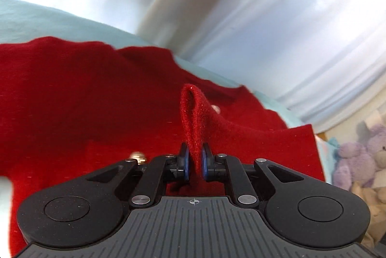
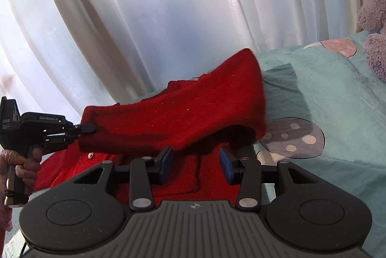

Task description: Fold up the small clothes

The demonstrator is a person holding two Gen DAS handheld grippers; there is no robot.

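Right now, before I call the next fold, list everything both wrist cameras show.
Red knit garment: one, red, lying on the bed sheet, one edge lifted and pinched.
Metal buttons: at least two, silver, on the garment.
Bed sheet: one, pale teal with mushroom prints, under the garment.
Curtain: one, white, sheer, behind the bed.
Plush toys: several, lilac and cream, piled beside the bed in the left wrist view.
Left gripper: one, black with blue pads, shut on a fold of the garment; also seen from the side in the right wrist view.
Right gripper: one, black with blue pads, open over the garment.
Person's hand: one, holding the left gripper's handle.
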